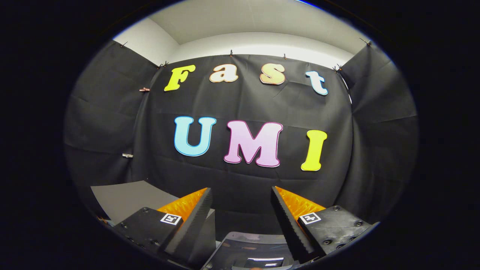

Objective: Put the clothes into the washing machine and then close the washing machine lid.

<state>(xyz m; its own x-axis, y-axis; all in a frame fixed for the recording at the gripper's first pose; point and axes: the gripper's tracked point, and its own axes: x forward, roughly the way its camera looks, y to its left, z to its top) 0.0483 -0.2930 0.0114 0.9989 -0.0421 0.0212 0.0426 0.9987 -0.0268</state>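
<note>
Claw [240, 221] is wide open w/ nothing in it; fingers spread well apart, aimed level at the booth wall.

Washing machine: a glossy dark panel w/ pale rounded rim [249, 249] sits low between the fingers, below and just ahead of the tips. Prob. the machine's lid or top, but can't tell for sure, nor whether it's open or closed. Clothes: can't make any out, so can't say if they're inside or still to be fetched.

Grey worktop [127, 198] lies beyond the left finger.

Key relation: the panel is straight under the claw's line, centred between the fingers, and the claw points over it, not at it. Any work on it needs the claw tipped down.
</note>
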